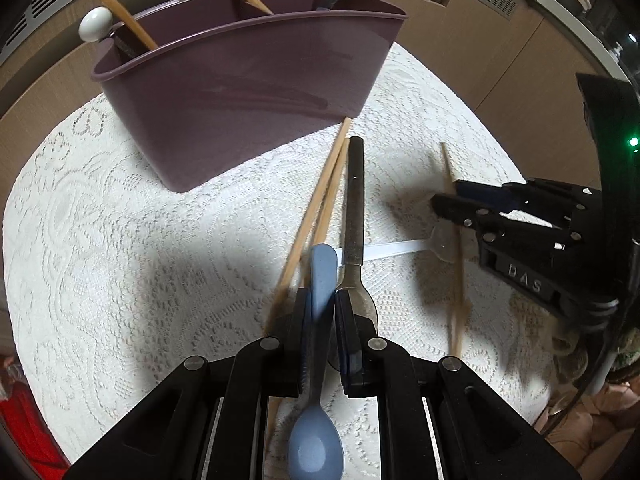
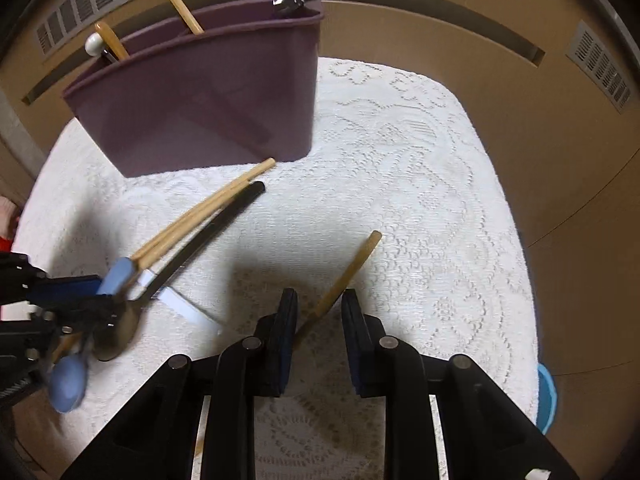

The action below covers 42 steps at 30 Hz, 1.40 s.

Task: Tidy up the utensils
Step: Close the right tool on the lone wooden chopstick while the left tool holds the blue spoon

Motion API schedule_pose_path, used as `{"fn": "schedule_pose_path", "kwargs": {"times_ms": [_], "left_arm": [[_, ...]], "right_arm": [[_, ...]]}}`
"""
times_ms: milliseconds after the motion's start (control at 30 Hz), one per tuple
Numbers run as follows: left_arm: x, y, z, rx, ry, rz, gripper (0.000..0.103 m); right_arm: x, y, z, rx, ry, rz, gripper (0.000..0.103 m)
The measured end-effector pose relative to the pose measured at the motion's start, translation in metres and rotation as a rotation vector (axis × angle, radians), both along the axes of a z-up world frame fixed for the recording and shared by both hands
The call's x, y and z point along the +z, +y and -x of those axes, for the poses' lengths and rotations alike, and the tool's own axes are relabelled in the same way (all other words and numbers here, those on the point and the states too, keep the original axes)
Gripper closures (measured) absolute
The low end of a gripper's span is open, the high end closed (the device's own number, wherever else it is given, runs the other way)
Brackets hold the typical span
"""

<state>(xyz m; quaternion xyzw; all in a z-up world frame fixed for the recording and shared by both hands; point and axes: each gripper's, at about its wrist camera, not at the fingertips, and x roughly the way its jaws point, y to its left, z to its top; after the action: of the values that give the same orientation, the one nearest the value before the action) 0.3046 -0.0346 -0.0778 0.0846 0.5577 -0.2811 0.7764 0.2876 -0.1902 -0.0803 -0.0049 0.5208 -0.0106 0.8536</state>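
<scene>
My left gripper (image 1: 321,312) is shut on a blue spoon (image 1: 318,420), held above the lace cloth; the spoon also shows in the right wrist view (image 2: 70,376). Under it lie two wooden chopsticks (image 1: 320,196), a black-handled metal spoon (image 1: 355,216) and a clear plastic utensil (image 1: 392,249). My right gripper (image 2: 318,308) is open around a single wooden chopstick (image 2: 348,272) on the cloth, jaws either side of it. A purple utensil holder (image 1: 248,92) stands at the back, with wooden sticks, a white-knobbed utensil (image 1: 95,24) and a spoon in it.
The white lace cloth (image 2: 420,184) covers a small round-cornered table. Wooden cabinet panels with vents (image 2: 596,64) stand behind. A blue object (image 2: 547,396) shows past the table's right edge, something red (image 1: 24,432) past the left.
</scene>
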Motion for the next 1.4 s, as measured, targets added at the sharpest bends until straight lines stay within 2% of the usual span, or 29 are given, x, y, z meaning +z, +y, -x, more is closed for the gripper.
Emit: {"fn": "schedule_pose_path", "kwargs": {"times_ms": [300,800,1000,1067,1300,1333,1400], "left_arm": [[-0.003,-0.006,-0.001,-0.007,0.003,-0.004,0.09],[-0.005,-0.035,-0.001,-0.054,0.023,-0.025,0.09],[-0.006,-0.046,-0.001,-0.068,0.016,-0.035,0.09],[-0.005,-0.047,-0.001,-0.067,0.008,-0.036,0.09],[0.002,-0.037,-0.002,-0.053,-0.008,-0.018,0.09],[0.002,-0.036,-0.003,-0.05,-0.006,-0.018,0.09],[0.003,-0.032,-0.003,-0.042,-0.006,-0.022,0.09]], "right_arm": [[-0.005,0.004,0.002,-0.008,0.011,-0.03,0.081],[-0.009,-0.033,0.009,-0.035,-0.008,0.005,0.081],[-0.01,-0.039,0.011,-0.034,0.001,-0.012,0.08],[-0.011,-0.039,0.011,-0.029,0.006,-0.018,0.077],[-0.011,-0.037,0.01,-0.025,0.002,-0.029,0.077],[-0.011,-0.035,0.009,-0.02,0.0,-0.04,0.078],[-0.011,-0.033,0.007,0.002,0.003,-0.08,0.09]]}}
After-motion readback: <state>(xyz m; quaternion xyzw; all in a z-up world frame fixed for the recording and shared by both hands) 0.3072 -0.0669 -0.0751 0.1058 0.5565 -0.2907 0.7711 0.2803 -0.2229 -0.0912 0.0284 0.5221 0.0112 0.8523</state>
